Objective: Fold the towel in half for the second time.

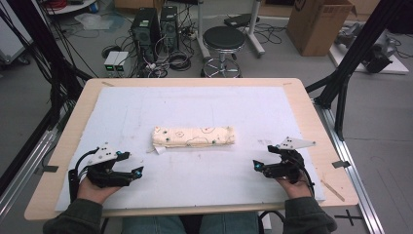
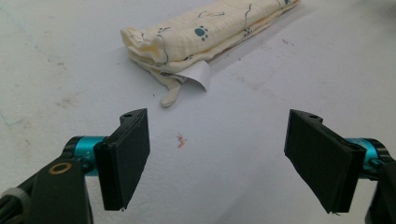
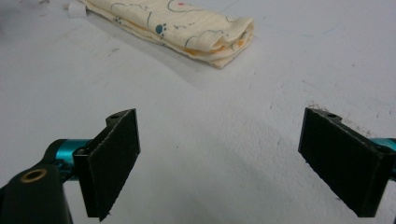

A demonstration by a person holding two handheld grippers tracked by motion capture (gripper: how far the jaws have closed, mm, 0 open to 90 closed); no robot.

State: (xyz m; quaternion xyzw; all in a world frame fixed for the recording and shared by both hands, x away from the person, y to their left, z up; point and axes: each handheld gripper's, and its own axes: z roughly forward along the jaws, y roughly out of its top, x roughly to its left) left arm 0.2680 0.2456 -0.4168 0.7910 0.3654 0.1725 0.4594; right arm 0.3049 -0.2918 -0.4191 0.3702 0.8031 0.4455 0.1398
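Note:
A cream cloth point(image 1: 193, 136) printed with paw marks and outlines lies folded into a long narrow bundle at the middle of the white mat point(image 1: 195, 107). Its left end, with a white label hanging out, shows in the left gripper view point(image 2: 187, 42). Its right end shows in the right gripper view point(image 3: 187, 32). My left gripper point(image 1: 139, 171) rests near the front left of the mat, open and holding nothing point(image 2: 219, 161). At the front right my right gripper point(image 1: 256, 165) stands open with nothing between its jaws point(image 3: 219, 163). Both point inward and sit short of the cloth.
The mat covers a wooden table point(image 1: 311, 112). A small orange fleck point(image 2: 181, 140) lies on the mat ahead of the left gripper. Beyond the table's far edge stand a black stool point(image 1: 223, 48), computer towers point(image 1: 146, 29) and a cardboard box point(image 1: 319, 24).

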